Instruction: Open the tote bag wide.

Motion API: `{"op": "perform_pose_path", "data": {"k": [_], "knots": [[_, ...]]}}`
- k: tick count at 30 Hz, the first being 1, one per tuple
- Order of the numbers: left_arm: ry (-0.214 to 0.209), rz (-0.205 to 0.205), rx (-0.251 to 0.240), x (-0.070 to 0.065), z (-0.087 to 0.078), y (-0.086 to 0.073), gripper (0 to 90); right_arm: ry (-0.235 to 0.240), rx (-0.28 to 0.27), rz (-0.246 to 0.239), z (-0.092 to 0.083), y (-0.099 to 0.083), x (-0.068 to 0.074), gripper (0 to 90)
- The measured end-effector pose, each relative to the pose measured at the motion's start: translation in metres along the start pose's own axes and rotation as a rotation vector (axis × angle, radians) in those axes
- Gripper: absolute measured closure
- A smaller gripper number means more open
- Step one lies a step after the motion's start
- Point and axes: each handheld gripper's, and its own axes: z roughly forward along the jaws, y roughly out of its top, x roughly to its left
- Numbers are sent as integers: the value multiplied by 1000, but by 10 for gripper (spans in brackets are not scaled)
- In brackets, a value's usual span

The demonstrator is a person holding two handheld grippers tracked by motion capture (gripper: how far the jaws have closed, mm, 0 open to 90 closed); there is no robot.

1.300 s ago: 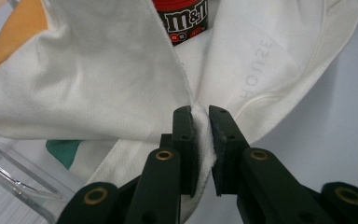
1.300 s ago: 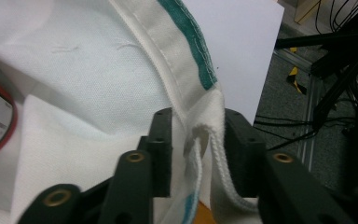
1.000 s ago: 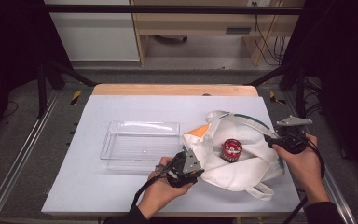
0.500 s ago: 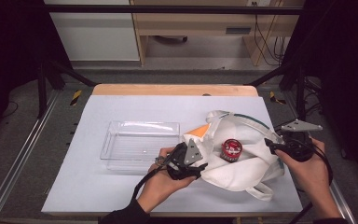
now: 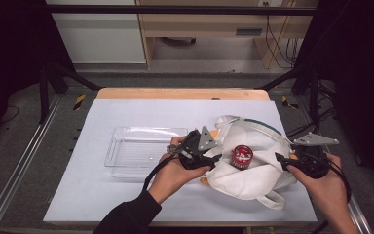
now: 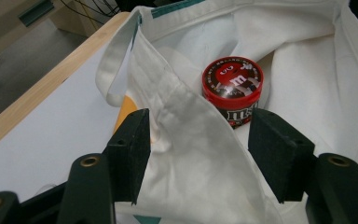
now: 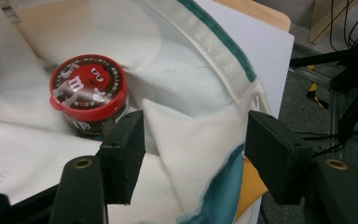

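My left gripper (image 5: 213, 155), jaws just opened and released, straddles the left rim fold of the white tote bag (image 5: 258, 165). My right gripper (image 5: 281, 160), likewise released, straddles the right rim. The red-lidded M&M's tub (image 5: 242, 156) stands upright inside the bag, between both grippers.
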Motion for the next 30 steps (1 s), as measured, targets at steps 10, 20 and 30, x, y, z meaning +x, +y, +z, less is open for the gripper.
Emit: {"op": "perform_pose_path", "data": {"k": [10,20,30], "knots": [[1,-7,14,3,26,21,372,-7,20,23,-2,-13,1,390],[5,-28,32,8,45,27,370,-4,46,45,7,-21,-4,403],[10,-31,85,14,58,26,470,3,61,57,9,-32,-6,423]]}}
